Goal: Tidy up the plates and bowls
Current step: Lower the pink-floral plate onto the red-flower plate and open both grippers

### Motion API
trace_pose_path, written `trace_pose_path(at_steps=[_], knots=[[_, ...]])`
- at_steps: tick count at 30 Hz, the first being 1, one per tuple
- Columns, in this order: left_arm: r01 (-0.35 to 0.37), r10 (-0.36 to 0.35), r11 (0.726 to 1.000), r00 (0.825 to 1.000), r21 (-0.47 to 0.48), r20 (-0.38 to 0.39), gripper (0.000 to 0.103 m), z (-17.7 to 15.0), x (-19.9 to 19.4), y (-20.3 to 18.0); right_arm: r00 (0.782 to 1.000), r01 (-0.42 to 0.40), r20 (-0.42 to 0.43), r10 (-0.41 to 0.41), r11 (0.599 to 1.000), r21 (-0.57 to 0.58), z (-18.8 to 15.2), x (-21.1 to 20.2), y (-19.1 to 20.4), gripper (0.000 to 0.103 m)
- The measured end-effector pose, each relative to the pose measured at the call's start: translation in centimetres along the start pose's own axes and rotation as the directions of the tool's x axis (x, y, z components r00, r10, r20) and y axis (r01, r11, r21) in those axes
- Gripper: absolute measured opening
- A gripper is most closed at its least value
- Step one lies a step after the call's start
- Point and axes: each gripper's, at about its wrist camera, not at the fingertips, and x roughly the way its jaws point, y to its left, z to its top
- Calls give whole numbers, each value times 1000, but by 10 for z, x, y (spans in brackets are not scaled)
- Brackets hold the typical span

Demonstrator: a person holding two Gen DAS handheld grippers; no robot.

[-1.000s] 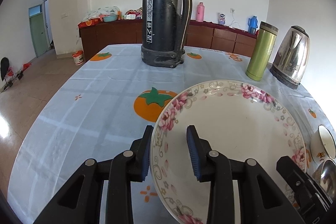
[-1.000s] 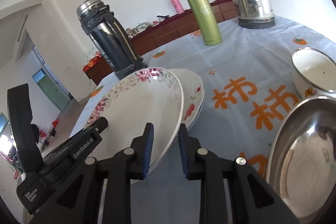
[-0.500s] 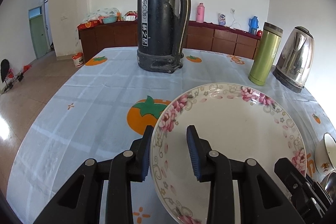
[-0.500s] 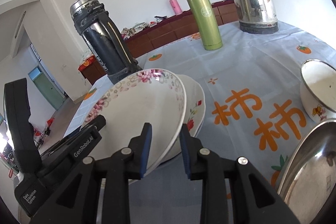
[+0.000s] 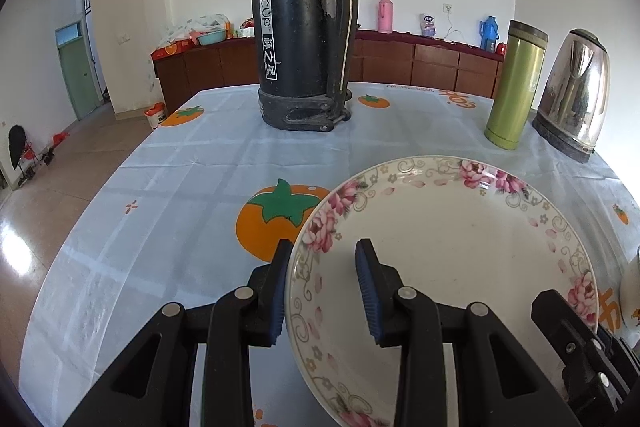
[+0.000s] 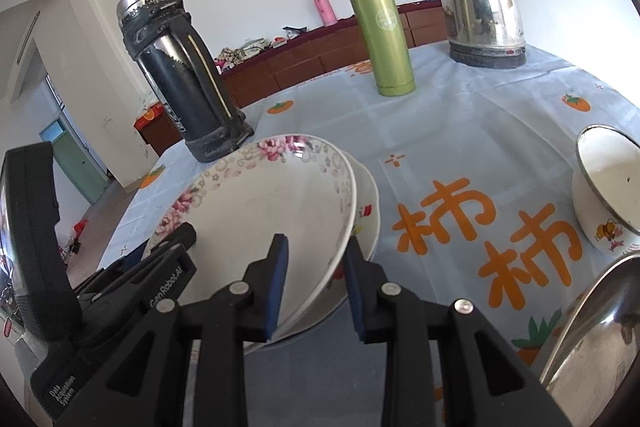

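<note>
The black thermos flask [image 5: 303,23] stands upright on the tablecloth [image 5: 168,187], which is pale blue with orange persimmon prints. To the right of the flask stand the green tumbler [image 5: 515,85] and, further right, the steel kettle [image 5: 574,95], both upright. Behind the flask, a brown cabinet [image 5: 404,61] runs along the wall, with a pink flask [image 5: 385,14] on top.
</note>
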Motion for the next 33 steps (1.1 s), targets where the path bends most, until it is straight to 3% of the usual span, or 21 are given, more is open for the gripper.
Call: trace_pose_path(at_steps=[6,20,33], knots=[[-20,20,999,1000,35,-5,35,-3,4,-5,1000,4,9,-4,1000,-19,0,1,3,37],[-14,14,999,1000,34,-14,35,-2,7,-4,1000,26,15,-25,999,-32,-1,0,5,39],[-18,19,999,1000,40,-18,35,-3,8,-6,989,149,33,-146,982,-115,-1,0,14,42]])
